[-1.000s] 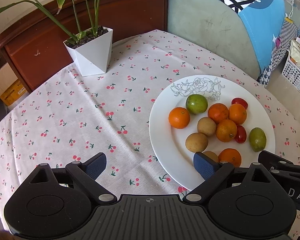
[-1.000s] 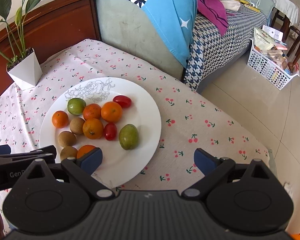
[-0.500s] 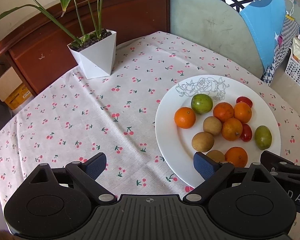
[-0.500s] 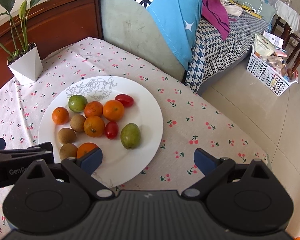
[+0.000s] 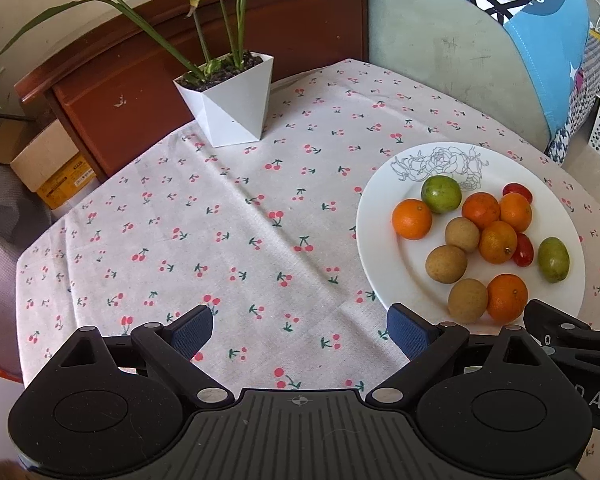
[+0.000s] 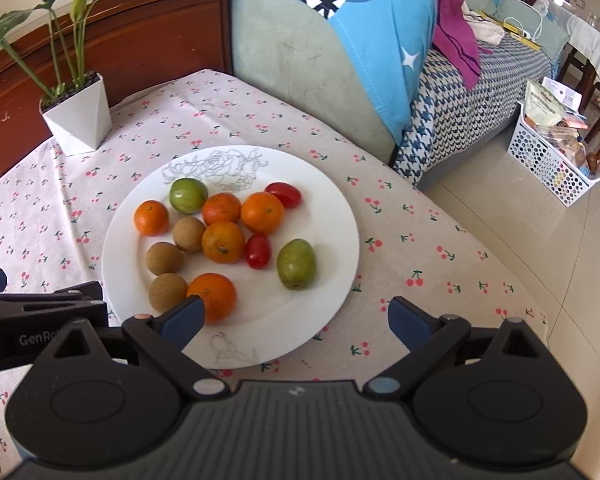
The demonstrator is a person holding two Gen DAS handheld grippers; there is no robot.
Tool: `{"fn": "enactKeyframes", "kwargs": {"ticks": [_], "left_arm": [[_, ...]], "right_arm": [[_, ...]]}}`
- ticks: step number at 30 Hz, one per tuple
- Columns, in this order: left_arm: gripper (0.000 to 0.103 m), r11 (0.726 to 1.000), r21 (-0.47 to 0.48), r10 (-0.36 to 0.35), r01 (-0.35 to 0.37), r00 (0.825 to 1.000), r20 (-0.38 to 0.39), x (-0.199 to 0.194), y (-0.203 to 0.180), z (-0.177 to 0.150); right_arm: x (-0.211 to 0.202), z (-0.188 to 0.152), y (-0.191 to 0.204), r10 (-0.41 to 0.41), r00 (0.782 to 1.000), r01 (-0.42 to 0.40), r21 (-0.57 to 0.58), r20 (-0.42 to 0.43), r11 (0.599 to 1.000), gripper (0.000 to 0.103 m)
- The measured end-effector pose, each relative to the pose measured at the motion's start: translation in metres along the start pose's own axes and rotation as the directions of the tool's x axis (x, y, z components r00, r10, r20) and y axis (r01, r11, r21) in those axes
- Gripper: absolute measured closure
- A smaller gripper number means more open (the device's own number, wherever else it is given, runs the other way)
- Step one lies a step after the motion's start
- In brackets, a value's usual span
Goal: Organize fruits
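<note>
A white plate (image 6: 332, 216) with a rose drawing holds several oranges (image 6: 262, 212), three brown round fruits (image 6: 164, 258), two green fruits (image 6: 296, 264) and two red cherry tomatoes (image 6: 257, 251). The plate also shows at the right of the left wrist view (image 5: 384, 240). My right gripper (image 6: 294, 318) is open and empty above the plate's near rim, its left finger beside the nearest orange (image 6: 214, 296). My left gripper (image 5: 300, 330) is open and empty over bare tablecloth, left of the plate.
A white pot with a green plant (image 5: 230, 100) stands at the table's far side. A cherry-print tablecloth (image 5: 220, 220) covers the round table. A wooden headboard (image 5: 140, 76), a blue-covered bed (image 6: 360, 40) and a white basket (image 6: 552, 156) on the floor lie beyond.
Both grippers have drawn back and risen a little; the plate and pot look farther off. The left view has swung left, so the plate sits further right. No fruit has moved.
</note>
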State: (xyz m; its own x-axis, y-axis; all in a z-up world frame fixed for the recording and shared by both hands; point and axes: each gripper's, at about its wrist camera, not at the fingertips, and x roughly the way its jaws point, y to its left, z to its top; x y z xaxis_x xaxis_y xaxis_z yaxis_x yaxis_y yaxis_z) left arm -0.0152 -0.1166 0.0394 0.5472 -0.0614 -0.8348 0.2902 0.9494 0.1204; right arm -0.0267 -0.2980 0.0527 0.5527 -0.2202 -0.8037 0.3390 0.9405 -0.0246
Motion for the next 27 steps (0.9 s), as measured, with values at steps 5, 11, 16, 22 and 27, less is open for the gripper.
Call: {"fn": "enactKeyframes", "kwargs": {"ticks": [5, 11, 16, 22, 27], "left_arm": [[0.008, 1.0, -0.019, 0.025, -0.025, 1.0, -0.002, -0.005, 0.015, -0.007], [0.008, 0.996, -0.068, 0.05, -0.05, 0.999, -0.01, -0.011, 0.038, -0.016], [0.008, 0.988, -0.133, 0.079, -0.08, 0.997, -0.01, -0.018, 0.063, -0.022], [0.008, 0.971, -0.214, 0.107, -0.104, 0.994, 0.003, -0.029, 0.097, -0.029], [0.008, 0.958, -0.267, 0.109, -0.106, 0.994, -0.005, -0.033, 0.114, -0.035]], "right_arm": [[-0.004, -0.003, 0.012, 0.027, 1.0, -0.027, -0.028, 0.008, 0.999, 0.005], [-0.007, -0.008, 0.03, 0.075, 0.997, -0.073, -0.065, 0.022, 0.995, 0.005], [-0.013, -0.017, 0.048, 0.165, 0.985, -0.16, -0.116, 0.041, 0.98, 0.005], [-0.024, -0.036, 0.08, 0.299, 0.952, -0.277, -0.235, 0.063, 0.932, 0.005], [-0.026, -0.057, 0.106, 0.383, 0.923, -0.352, -0.311, 0.045, 0.883, 0.005]]}}
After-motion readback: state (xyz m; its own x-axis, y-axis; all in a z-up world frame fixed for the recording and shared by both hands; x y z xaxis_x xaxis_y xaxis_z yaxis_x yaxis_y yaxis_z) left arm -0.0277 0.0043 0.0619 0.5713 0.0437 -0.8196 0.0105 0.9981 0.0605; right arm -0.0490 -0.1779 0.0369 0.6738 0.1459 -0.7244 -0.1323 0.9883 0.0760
